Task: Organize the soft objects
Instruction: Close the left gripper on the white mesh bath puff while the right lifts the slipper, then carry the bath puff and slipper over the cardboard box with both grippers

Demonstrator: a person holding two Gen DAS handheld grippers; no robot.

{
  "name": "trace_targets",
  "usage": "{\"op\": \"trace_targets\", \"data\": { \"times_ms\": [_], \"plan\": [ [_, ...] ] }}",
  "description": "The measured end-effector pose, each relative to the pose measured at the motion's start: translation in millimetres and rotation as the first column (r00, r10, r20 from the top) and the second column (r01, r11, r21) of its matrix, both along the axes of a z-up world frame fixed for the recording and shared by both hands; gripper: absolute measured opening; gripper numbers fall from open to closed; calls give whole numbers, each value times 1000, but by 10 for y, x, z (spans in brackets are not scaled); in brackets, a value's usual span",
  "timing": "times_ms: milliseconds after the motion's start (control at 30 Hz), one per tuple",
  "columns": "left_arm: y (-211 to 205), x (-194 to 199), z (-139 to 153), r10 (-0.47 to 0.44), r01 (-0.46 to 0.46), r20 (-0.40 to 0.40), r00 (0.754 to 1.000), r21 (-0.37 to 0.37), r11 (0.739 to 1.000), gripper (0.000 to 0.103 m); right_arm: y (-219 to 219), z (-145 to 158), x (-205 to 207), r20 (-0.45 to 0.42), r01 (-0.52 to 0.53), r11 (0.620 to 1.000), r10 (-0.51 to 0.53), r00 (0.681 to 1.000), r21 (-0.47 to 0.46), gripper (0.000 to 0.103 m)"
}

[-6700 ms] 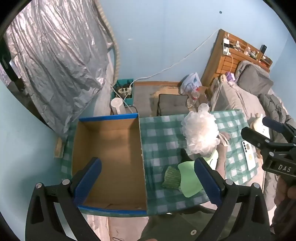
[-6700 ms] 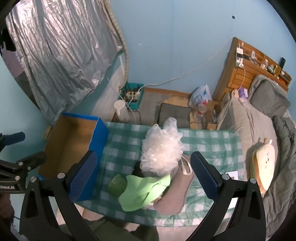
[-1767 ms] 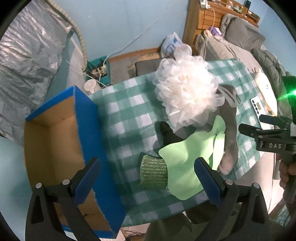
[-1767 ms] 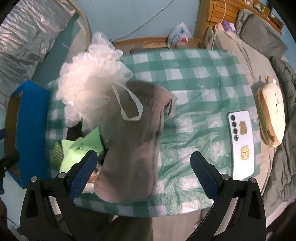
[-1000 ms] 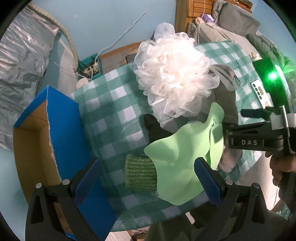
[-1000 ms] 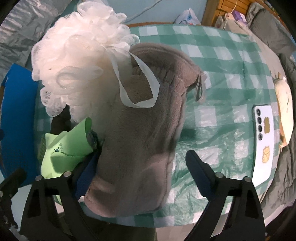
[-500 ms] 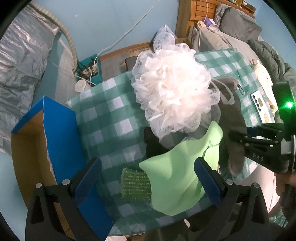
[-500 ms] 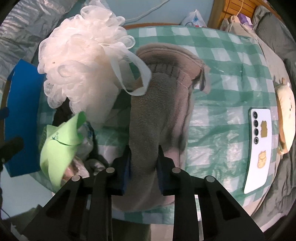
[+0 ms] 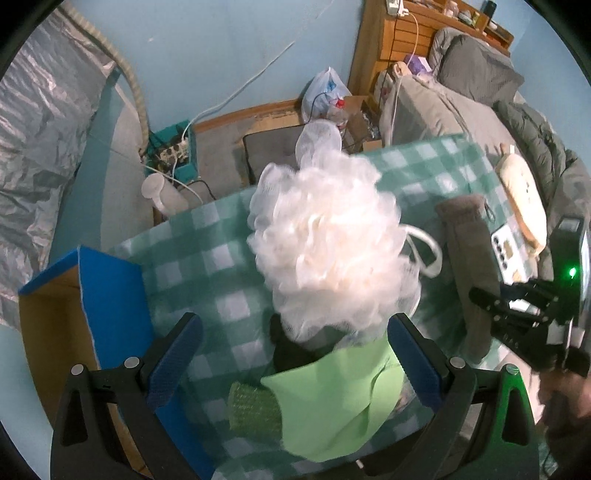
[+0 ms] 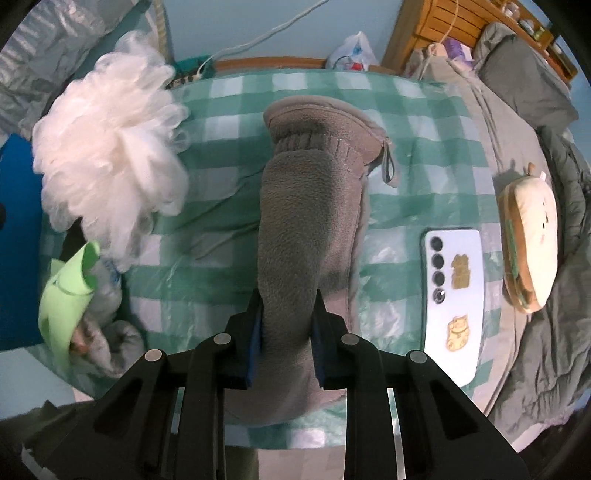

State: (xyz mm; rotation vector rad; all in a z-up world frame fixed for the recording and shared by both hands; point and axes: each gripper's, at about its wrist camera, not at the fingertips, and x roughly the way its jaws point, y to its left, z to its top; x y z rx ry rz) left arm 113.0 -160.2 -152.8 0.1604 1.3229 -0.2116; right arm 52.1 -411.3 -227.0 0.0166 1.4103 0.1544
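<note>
My right gripper (image 10: 286, 317) is shut on the grey fleece glove (image 10: 306, 192), which lies lengthwise on the green checked tablecloth (image 10: 424, 110); it also shows in the left wrist view (image 9: 469, 258). A white mesh bath pouf (image 9: 332, 251) sits left of the glove (image 10: 107, 147). A light green cloth (image 9: 332, 387) and a dark green scrub sponge (image 9: 253, 406) lie in front of it. My left gripper (image 9: 291, 358) is open and empty above the pouf and green cloth. A blue-sided cardboard box (image 9: 114, 302) stands at the table's left end.
A white phone (image 10: 452, 295) and a cream plush toy (image 10: 528, 236) lie at the table's right end. A bed with grey bedding (image 9: 480, 96), a wooden headboard shelf (image 9: 406, 33) and floor clutter with a power strip (image 9: 170, 151) are behind the table.
My right gripper closed on the grey glove and now holds its near end. My left gripper drew back and tilted, so the pouf sits higher between its fingers.
</note>
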Motion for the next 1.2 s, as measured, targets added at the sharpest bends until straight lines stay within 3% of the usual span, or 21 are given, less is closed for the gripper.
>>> {"op": "trace_targets", "data": {
  "times_ms": [100, 200, 233, 433, 700, 800, 1200],
  "plan": [
    [-27, 119, 3, 23, -24, -13, 1000, -37, 999, 101, -63, -12, 85, 1, 17, 999, -17, 1000, 37, 34],
    [-49, 239, -26, 49, -51, -34, 998, -66, 997, 101, -120, 14, 124, 13, 39, 998, -39, 999, 42, 68],
    [-63, 284, -39, 58, -61, -40, 998, -70, 996, 101, -119, 28, 140, 22, 42, 998, -43, 999, 47, 72],
    [-183, 502, -179, 84, -97, -116, 990, -113, 989, 101, -183, 2, 224, -4, 104, 989, -104, 995, 104, 75],
    [-468, 600, -406, 28, -33, -172, 985, -24, 999, 101, -218, -115, 405, -37, 116, 982, -111, 993, 150, 77],
    [-512, 618, -521, 35, -31, -181, 983, 23, 999, 101, -190, -168, 414, -45, 114, 983, -109, 993, 142, 77],
    [-478, 747, -1012, 79, -55, -260, 962, 98, 994, 101, -127, -397, 624, -68, 114, 989, -108, 992, 91, 80]
  ]
}}
